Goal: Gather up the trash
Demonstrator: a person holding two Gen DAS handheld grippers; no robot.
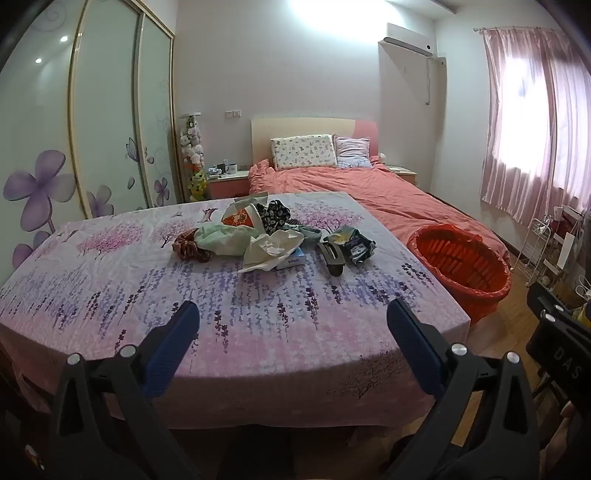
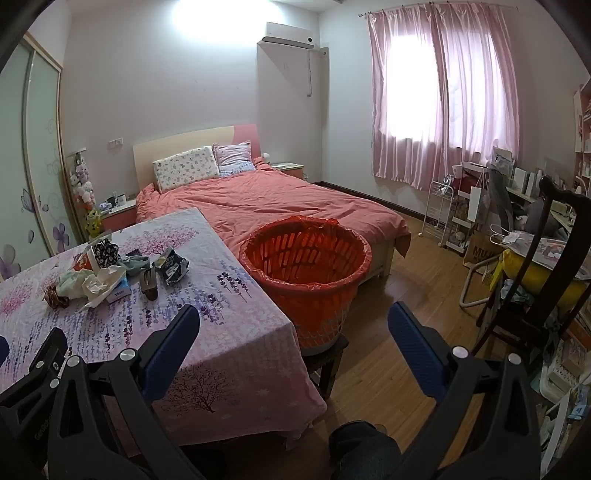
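Both hand-held grippers, left [image 1: 291, 325] and right [image 2: 293, 328], gaped empty; the trash pile [image 1: 273, 236] lay ahead on the surface [image 1: 110, 280], nearer the left, basket [image 2: 306, 277] to its right.

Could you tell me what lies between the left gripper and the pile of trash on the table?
Only bare flowered tablecloth lies between the left gripper and the trash pile, as the left wrist view shows.

You get a blown-out ceiling light [image 1: 325, 14] and glare through the pink curtain [image 2: 439, 92] — the room is evenly lit, shadows soft, focus sharp, though edges bend and corners go black in both views.
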